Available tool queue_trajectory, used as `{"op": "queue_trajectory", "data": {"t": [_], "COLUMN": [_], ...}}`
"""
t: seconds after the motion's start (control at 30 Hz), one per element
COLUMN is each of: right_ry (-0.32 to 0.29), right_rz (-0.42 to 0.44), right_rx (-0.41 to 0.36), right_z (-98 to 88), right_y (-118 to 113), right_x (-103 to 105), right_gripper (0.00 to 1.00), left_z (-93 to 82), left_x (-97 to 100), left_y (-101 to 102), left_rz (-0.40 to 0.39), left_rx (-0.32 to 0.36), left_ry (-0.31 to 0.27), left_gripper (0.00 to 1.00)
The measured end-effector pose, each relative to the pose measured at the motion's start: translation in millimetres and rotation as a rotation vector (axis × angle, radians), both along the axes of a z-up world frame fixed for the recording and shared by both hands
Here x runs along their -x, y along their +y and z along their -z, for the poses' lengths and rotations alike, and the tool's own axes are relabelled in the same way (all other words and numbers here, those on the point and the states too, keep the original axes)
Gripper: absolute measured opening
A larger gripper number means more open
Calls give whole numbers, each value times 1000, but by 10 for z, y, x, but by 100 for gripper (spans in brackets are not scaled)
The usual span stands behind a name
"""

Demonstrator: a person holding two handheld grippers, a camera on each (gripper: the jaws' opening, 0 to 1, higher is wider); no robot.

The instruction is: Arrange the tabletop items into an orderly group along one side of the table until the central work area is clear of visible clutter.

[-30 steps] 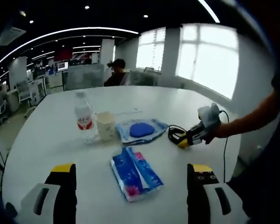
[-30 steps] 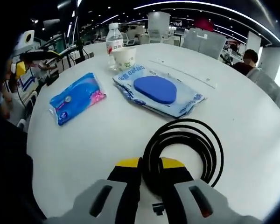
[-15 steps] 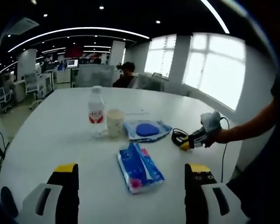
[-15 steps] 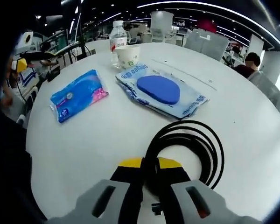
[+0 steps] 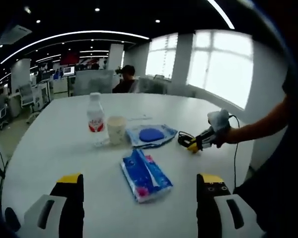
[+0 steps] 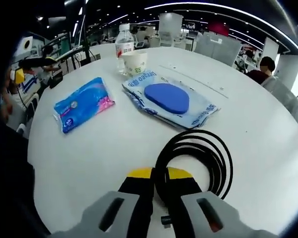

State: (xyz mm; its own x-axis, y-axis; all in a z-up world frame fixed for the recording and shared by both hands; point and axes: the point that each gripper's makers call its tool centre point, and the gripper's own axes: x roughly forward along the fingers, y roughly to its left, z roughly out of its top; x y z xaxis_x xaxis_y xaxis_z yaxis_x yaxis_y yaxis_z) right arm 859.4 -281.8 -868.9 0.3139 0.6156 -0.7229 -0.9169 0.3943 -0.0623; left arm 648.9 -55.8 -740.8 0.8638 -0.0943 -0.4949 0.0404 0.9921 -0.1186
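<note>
On the white round table (image 5: 54,144) lie a blue tissue pack (image 5: 145,175) (image 6: 84,104), a clear bag with a blue pad (image 5: 150,135) (image 6: 169,99), a paper cup (image 5: 116,130) (image 6: 134,63) and a water bottle (image 5: 95,119) (image 6: 124,42). My left gripper (image 5: 139,186) hangs open over the near edge, short of the tissue pack. My right gripper (image 6: 160,174) is shut on a coiled black cable (image 6: 196,156). In the left gripper view that gripper (image 5: 194,146) sits at the right with the cable (image 5: 185,140).
The table's far half (image 6: 268,124) is bare. A person (image 5: 123,79) sits beyond the far edge. Office desks and chairs (image 5: 25,94) stand at the left, bright windows at the right. A thin cord (image 5: 235,158) trails from the right gripper.
The left gripper view has shifted a little; the items lie where they were. My right gripper stays shut on the cable, with almost no movement.
</note>
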Motion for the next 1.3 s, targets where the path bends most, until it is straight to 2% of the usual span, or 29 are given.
{"op": "queue_trajectory", "data": {"t": [0.43, 0.7, 0.93, 1.1, 1.3], "right_ry": [-71, -99, -130, -147, -171], "right_rz": [55, 58, 36, 10, -53], "right_rx": [-91, -101, -106, -83, -2], "right_z": [-373, -493, -626, -621, -465], "right_y": [-105, -171, -156, -155, -186], "right_x": [-97, -25, 86, 159, 229], "right_gripper": [1, 1, 1, 1, 1], "left_z": [-72, -122, -111, -107, -104], "left_x": [-193, -290, -325, -340, -324], "left_y": [91, 68, 62, 63, 13], "left_rz": [46, 81, 100, 113, 124], "left_rx": [-24, -36, -30, -42, -44], "left_ry": [-3, -15, 0, 6, 9], "left_gripper": [94, 94, 94, 94, 93]}}
